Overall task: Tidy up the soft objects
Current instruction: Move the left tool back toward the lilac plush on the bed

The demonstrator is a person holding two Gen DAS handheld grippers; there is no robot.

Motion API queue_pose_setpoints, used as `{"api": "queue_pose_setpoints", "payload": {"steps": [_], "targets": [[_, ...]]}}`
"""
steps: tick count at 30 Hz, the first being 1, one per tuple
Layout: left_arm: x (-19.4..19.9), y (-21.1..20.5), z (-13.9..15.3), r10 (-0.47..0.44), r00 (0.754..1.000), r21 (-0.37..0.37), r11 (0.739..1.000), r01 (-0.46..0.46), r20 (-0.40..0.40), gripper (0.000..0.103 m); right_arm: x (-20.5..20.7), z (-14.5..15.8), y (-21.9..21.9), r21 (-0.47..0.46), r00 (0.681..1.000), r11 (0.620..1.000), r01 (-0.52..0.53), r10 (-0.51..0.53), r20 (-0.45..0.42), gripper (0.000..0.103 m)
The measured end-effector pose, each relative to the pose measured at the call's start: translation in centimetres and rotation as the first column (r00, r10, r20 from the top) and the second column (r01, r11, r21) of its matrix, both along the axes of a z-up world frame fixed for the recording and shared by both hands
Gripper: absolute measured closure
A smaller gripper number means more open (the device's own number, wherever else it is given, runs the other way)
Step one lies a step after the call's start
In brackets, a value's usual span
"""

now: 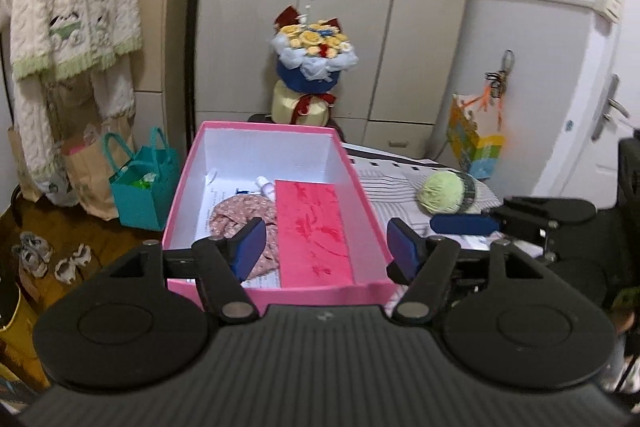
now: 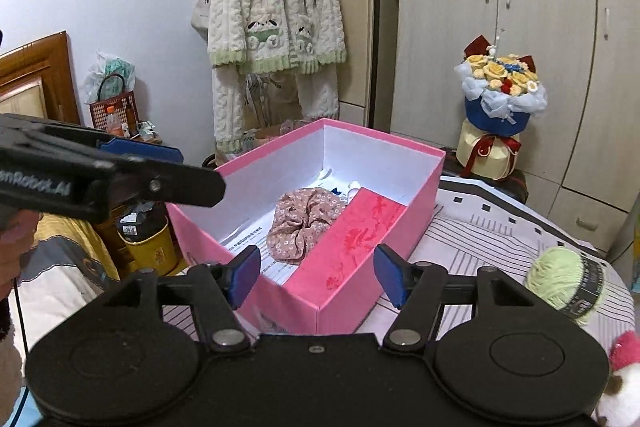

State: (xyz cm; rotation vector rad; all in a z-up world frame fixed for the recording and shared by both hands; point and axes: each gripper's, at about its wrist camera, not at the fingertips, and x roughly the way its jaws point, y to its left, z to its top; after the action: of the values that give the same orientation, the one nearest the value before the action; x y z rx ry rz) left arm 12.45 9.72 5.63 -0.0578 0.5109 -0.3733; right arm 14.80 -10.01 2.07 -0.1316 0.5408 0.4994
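Note:
An open pink box [image 1: 188,179] [image 2: 400,247] stands on a striped cloth. Inside lie a floral scrunchie [image 1: 244,213] [image 2: 304,219], a red flat packet [image 1: 312,227] [image 2: 360,227] and papers. A green yarn ball [image 1: 440,193] [image 2: 560,277] lies on the cloth right of the box. A pink and white plush toy [image 2: 624,375] shows at the lower right edge. My left gripper [image 1: 326,253] is open and empty over the box's near edge. My right gripper [image 2: 316,277] is open and empty at the box's near corner; it also shows in the left wrist view [image 1: 464,225].
A flower bouquet [image 1: 314,55] [image 2: 500,87] stands behind the box by the wardrobe. A teal bag [image 1: 144,183] and paper bags sit on the floor at left. A fleece robe [image 2: 272,7] hangs on a rack. A yellow bin [image 2: 152,247] stands beside the bed.

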Motion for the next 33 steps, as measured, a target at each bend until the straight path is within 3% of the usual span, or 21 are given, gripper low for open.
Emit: {"api": "queue_pose_setpoints", "payload": {"steps": [11, 14, 15, 22, 33], "targets": [[-4.8, -2.3, 0.6, -0.103, 0.994, 0.068, 0.993, 0.1, 0.041, 0.024, -5.3, 1.7, -2.6, -0.029, 0.999, 0.999, 0.022, -0.021, 0.043, 0.029], [-5.6, -3.3, -0.2, -0.132, 0.991, 0.09, 0.988, 0.128, 0.034, 0.022, -6.8, 1.5, -3.9, -0.033, 0.998, 0.999, 0.034, -0.033, 0.056, 0.021], [-5.8, -3.7, -0.5, -0.144, 0.989, 0.096, 0.985, 0.14, 0.028, 0.021, -7.3, 1.3, -4.4, -0.034, 0.997, 0.999, 0.04, -0.038, 0.062, 0.016], [-6.9, -7.6, -2.1, -0.235, 0.971, 0.122, 0.966, 0.229, 0.038, 0.007, -10.1, -1.0, -9.3, -0.011, 0.988, 0.991, 0.136, -0.134, 0.08, 0.014], [-5.6, -14.0, -5.4, -0.362, 0.932, 0.12, 0.925, 0.361, -0.011, 0.004, -11.5, -5.1, -16.3, 0.044, 0.967, 0.968, 0.249, -0.251, 0.046, 0.01]]}}
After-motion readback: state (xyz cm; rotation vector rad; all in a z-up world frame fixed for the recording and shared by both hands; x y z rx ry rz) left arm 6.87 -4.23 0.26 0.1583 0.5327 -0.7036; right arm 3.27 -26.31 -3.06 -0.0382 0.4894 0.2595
